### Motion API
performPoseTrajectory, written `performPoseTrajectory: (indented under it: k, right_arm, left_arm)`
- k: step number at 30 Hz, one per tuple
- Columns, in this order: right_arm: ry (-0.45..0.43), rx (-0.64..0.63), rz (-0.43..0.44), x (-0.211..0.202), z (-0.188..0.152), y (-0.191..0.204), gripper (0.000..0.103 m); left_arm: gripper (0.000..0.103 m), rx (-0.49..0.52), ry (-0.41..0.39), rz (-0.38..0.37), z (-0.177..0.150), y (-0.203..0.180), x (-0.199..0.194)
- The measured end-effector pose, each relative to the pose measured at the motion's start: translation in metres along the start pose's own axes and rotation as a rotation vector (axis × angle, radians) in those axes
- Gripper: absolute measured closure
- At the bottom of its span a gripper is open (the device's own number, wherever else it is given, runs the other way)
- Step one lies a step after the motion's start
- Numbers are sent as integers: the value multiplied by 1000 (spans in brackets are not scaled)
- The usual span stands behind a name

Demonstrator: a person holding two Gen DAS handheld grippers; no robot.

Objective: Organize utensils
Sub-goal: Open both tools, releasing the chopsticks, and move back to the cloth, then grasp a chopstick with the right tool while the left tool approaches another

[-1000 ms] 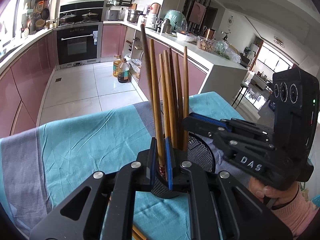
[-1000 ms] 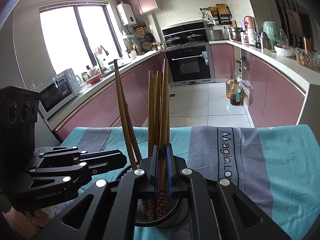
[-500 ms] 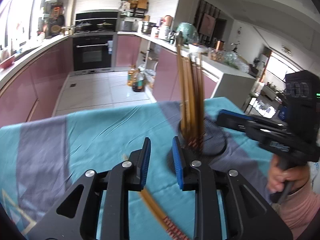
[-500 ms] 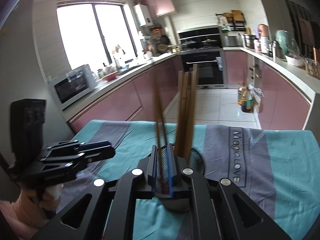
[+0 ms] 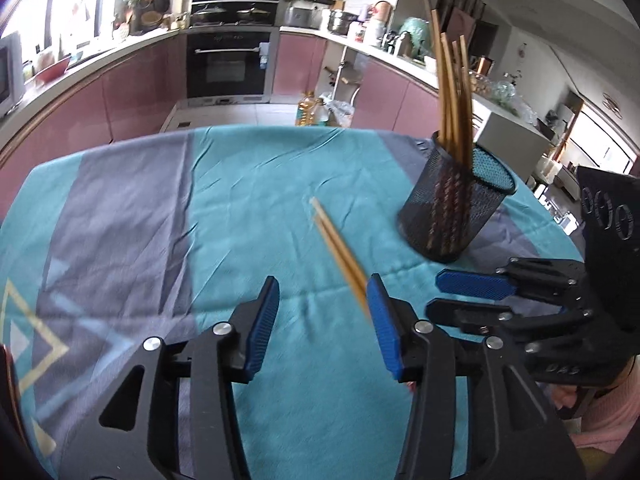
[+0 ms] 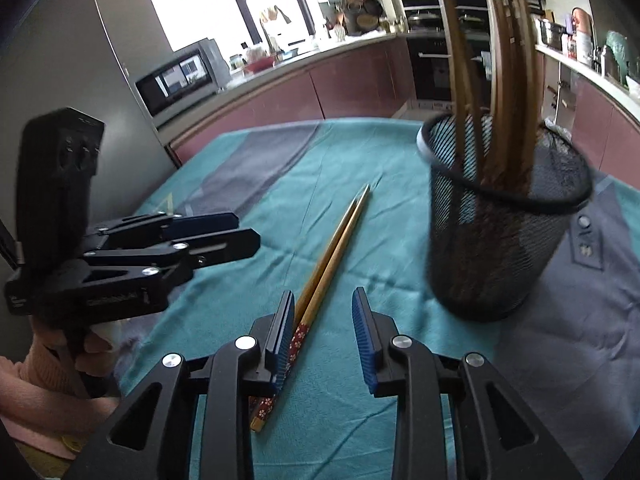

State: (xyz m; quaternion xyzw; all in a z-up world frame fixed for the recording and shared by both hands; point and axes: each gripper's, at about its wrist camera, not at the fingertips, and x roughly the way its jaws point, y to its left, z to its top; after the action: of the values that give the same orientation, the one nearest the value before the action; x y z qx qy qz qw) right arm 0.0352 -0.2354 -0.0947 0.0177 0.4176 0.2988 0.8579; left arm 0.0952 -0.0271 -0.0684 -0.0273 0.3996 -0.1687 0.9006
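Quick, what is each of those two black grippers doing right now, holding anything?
Left gripper: open, holding nothing.
Right gripper: open, holding nothing; pair of wooden chopsticks lies on the tablecloth by it.

1. "DAS" in pale raised letters stands on the black body of the right gripper [image 5: 472, 298], at about four o'clock in the left wrist view; it is dim and only just readable.
2. A pale lettered mark runs along the side of the left gripper [image 6: 208, 236], at about eight o'clock in the right wrist view, too blurred to read.
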Motion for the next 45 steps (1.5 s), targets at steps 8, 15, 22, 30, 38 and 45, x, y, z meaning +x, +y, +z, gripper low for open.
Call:
performPoseTrajectory:
  k: [8, 15, 22, 30, 38, 45]
  right_arm:
    - [30, 25, -23, 19, -2, 5, 75]
    - [42, 27, -55, 28, -3, 8, 80]
    - [39, 52, -66, 26, -5, 4, 82]
    - [34, 85, -63, 22, -7, -6, 82]
    - [30, 100, -58, 21, -8, -11, 82]
    - [28, 104, -54, 20, -9, -13, 82]
  left_arm:
    - [58, -32, 27, 13, -21, 10, 1]
    - [58, -24, 32, -2, -23, 4, 1]
    - [58, -14, 32, -7, -23, 1, 3]
    - [58, 7, 35, -13, -21, -8, 8]
    - [58, 30, 33, -6, -18, -17, 11]
    - [57, 52, 43, -12, -16, -27, 17]
